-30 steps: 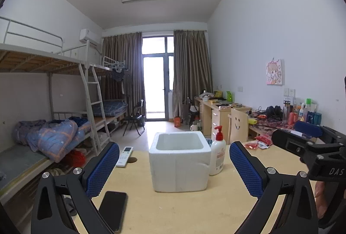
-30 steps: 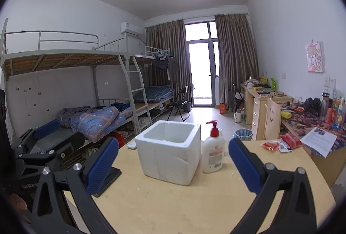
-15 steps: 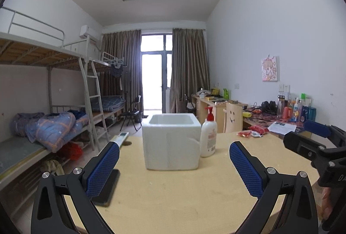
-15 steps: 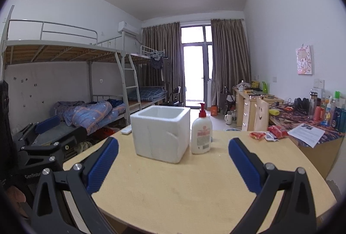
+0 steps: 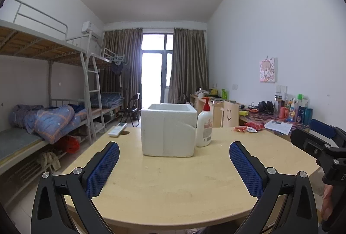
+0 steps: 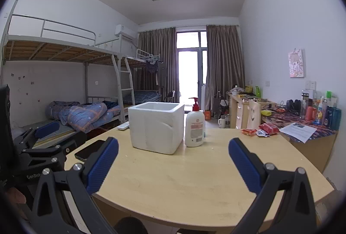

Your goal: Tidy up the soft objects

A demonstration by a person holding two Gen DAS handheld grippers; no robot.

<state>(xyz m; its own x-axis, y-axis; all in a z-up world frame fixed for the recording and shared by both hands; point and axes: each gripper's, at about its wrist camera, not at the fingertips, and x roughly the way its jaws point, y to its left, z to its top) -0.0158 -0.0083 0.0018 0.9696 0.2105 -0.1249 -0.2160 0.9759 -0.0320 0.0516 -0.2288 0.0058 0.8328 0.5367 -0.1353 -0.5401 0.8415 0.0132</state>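
Note:
A white foam box [image 5: 167,130] stands open-topped in the middle of the round wooden table [image 5: 173,186]; it also shows in the right wrist view [image 6: 154,127]. Red soft packets [image 5: 248,127] lie at the table's far right edge, also in the right wrist view [image 6: 260,130]. My left gripper [image 5: 174,160] is open and empty, above the table's near edge, well short of the box. My right gripper [image 6: 173,158] is open and empty, also short of the box. Each gripper shows in the other's view, the right one [image 5: 320,145] and the left one [image 6: 43,147].
A white pump bottle with a red top [image 5: 204,125] stands right of the box. A remote [image 5: 117,126] lies at the far left. A black phone [image 6: 89,149] lies left. Bunk beds stand left, a cluttered desk [image 6: 302,119] right.
Both grippers have lowered and pulled back from the box, which now looks farther away and is seen from lower. Both stay open and empty.

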